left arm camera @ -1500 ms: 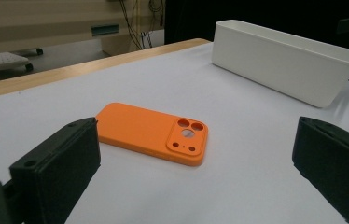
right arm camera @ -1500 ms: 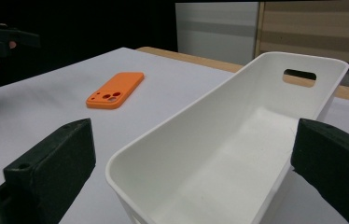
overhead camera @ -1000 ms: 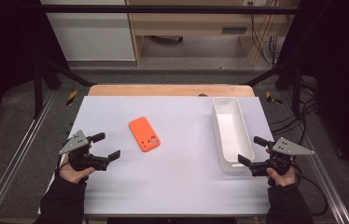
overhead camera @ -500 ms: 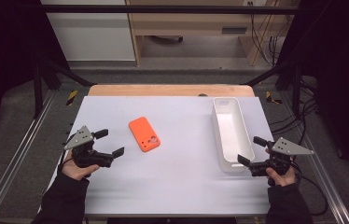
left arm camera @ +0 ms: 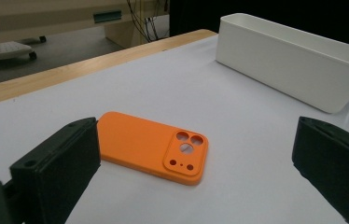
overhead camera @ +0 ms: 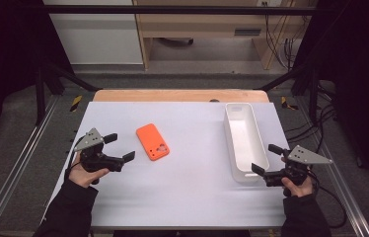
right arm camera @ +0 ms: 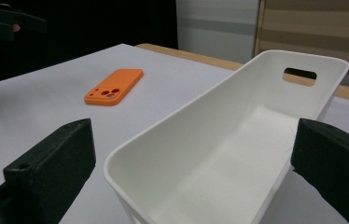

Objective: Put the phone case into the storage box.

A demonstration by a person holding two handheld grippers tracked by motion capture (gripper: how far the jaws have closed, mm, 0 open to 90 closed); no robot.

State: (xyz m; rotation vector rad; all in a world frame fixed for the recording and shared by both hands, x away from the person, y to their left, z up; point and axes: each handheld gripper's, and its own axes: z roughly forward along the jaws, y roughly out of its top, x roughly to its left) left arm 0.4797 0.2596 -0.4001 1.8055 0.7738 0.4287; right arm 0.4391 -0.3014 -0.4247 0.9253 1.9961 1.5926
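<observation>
— On the surface (overhead camera: 192, 197), item one?
— Orange phone case (overhead camera: 152, 142), flat, camera cutouts up, left of centre; a long white bin (overhead camera: 244, 140), empty, stands well apart at right.
— Tongs?
— Left tongs (overhead camera: 118, 148) spread wide, empty, just beside the case. Right tongs (overhead camera: 266, 160) likewise wide and empty, at the bin's near end.
— Handling note?
— Likely a pickup: straddle the case's long edges squarely, low against the surface, before closing.
</observation>
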